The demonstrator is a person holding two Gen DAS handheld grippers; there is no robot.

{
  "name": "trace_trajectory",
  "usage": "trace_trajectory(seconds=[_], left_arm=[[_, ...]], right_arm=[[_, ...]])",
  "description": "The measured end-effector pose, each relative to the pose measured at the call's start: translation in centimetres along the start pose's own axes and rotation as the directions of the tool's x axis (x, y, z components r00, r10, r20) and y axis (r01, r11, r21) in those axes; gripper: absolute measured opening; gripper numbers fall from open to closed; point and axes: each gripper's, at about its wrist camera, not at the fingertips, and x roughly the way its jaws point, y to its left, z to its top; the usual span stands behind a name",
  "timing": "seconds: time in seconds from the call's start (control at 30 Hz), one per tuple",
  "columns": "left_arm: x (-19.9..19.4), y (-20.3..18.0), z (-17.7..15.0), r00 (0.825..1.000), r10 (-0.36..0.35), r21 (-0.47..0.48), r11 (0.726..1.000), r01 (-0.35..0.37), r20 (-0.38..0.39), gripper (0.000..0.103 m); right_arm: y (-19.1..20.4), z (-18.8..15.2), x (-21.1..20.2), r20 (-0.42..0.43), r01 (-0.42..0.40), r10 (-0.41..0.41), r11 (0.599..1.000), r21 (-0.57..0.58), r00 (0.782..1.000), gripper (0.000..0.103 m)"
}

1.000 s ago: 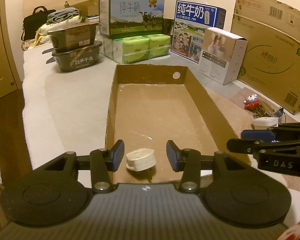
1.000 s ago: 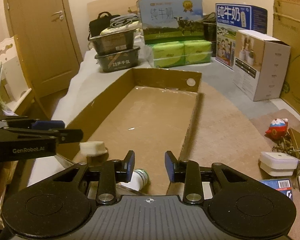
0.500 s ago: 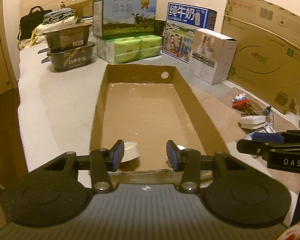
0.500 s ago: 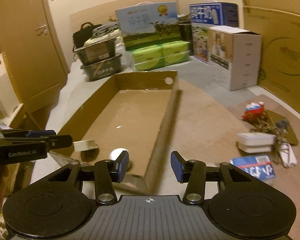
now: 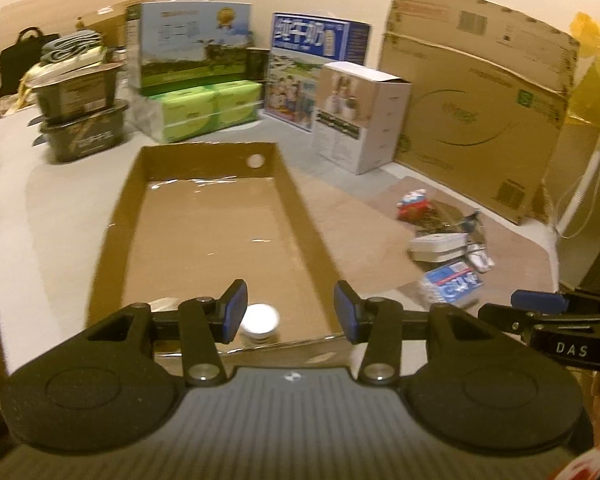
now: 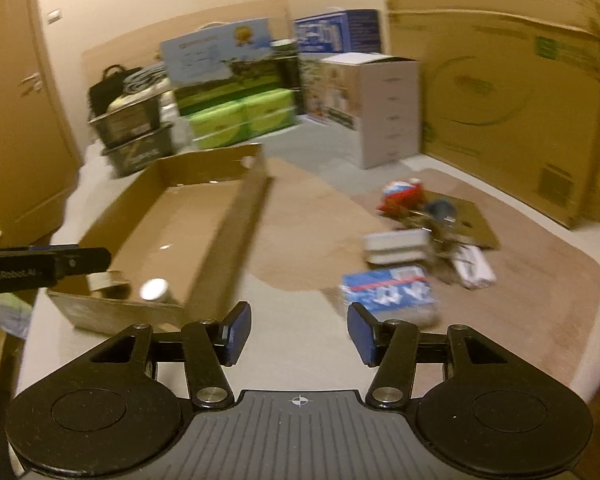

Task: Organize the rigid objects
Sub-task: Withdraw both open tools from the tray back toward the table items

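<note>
A long shallow cardboard tray (image 5: 308,224) lies on the bed; it also shows in the right wrist view (image 6: 220,240). At its near end lie a white plug (image 6: 100,280) and a small white-capped bottle (image 5: 260,320), which also shows in the right wrist view (image 6: 154,290). My left gripper (image 5: 288,312) is open and empty above the tray's near end. My right gripper (image 6: 298,332) is open and empty over the bedsheet, right of the tray. A blue-and-white packet (image 6: 388,290), a white box (image 6: 396,246) and a red toy (image 6: 400,196) lie on a brown mat.
Milk cartons (image 5: 192,44), green tissue packs (image 5: 204,108), dark stacked tubs (image 5: 80,120) and a white carton (image 5: 360,116) line the far side. A big cardboard box (image 5: 480,112) stands at right. A door (image 6: 16,120) is at left.
Both grippers have pulled back from the tray and swung right; the plug and bottle stay in the tray. The right gripper now faces the packet and opened wider.
</note>
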Motion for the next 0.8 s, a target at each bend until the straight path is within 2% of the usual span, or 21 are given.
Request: trace_trajectory(seconds=[0.3, 0.53, 0.8], left_arm=[[1.3, -4.0, 0.8, 0.998, -0.066, 0.053, 0.996, 0.066, -0.008, 0.052], [3.0, -5.7, 1.2, 0.995, -0.092, 0.079, 0.992, 0.096, -0.045, 0.07], [5.4, -7.1, 1.8, 0.984, -0.148, 0.145, 0.976, 0.161, -0.098, 0.085]], right_arm=[[-4.2, -1.1, -1.7, 0.012, 0.073, -0.074, 0.995, 0.062, 0.997, 0.07], [-5.4, -1.1, -1.4, 0.013, 0.073, -0.074, 0.996, 0.052, 0.997, 0.086], [-6.0, -0.8, 0.1, 0.001, 0.055, -0.055, 0.998, 0.011, 0.998, 0.094]])
